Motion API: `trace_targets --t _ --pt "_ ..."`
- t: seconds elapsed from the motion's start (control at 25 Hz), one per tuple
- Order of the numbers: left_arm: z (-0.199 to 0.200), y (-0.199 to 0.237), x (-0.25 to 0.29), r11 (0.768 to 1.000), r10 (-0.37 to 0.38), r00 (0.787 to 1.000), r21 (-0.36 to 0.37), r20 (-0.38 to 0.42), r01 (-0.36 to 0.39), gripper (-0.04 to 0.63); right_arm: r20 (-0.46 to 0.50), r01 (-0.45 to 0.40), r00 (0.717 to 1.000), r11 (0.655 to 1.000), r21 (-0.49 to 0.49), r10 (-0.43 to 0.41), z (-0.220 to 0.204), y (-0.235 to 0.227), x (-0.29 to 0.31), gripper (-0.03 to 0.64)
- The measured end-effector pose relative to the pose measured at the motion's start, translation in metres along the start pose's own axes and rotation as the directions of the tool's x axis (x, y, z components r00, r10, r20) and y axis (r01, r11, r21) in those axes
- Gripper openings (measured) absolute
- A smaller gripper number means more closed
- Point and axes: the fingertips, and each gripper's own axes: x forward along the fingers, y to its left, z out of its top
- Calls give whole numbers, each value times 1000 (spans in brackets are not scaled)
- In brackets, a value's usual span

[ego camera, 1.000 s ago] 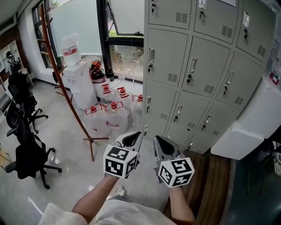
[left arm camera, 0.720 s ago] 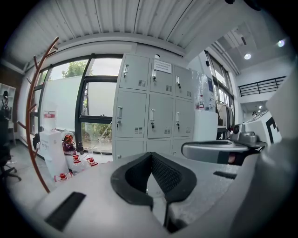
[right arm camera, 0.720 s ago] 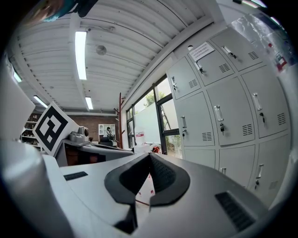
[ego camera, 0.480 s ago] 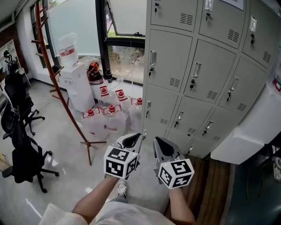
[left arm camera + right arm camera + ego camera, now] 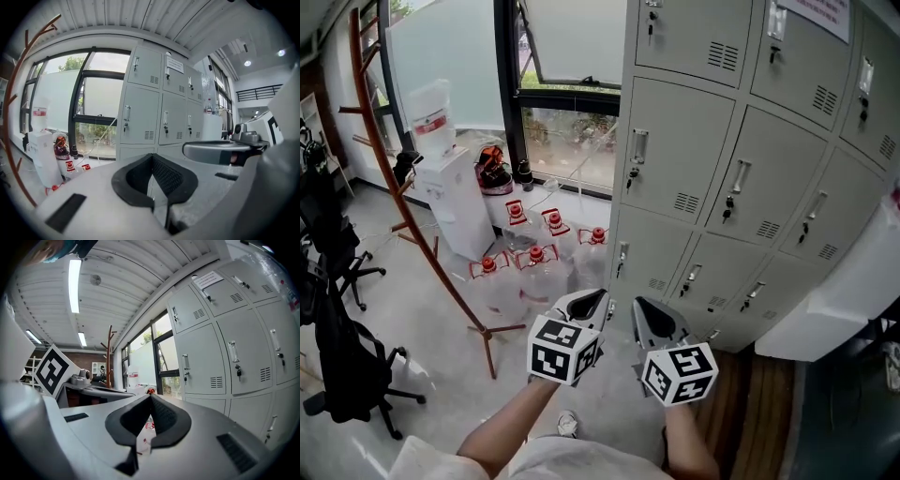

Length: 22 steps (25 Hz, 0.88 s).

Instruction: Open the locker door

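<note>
Approach step. Left gripper (image 5: 598, 299) and right gripper (image 5: 638, 306) both clenched, empty, well apart from locker door (image 5: 680, 155), which is shut, ahead-right. Next: reach handle (image 5: 638, 147), part jaws, grip, pull.

Bare floor (image 5: 441, 309) before lockers (image 5: 675, 159); bottles (image 5: 534, 272) leftward

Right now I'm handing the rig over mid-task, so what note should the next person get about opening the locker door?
Left gripper: shut, empty.
Right gripper: shut, empty.
Both held side by side, short of the lockers, touching nothing.
Done: nothing; every locker door in view is closed.
Left: reach a door handle, grip it, pull the door open.
Mind the water bottles on the floor left of the lockers.
</note>
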Motion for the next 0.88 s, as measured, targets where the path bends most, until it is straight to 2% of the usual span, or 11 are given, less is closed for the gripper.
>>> trace_targets --t 0.56,0.88 --pt "31 112 57 997 -74 997 -18 10 74 6 -14 70 997 997 -21 -70 22 -13 125 -2" --pt "38 148 80 992 -120 993 -39 18 121 6 -2 124 992 992 -32 -124 30 -20 160 -2"
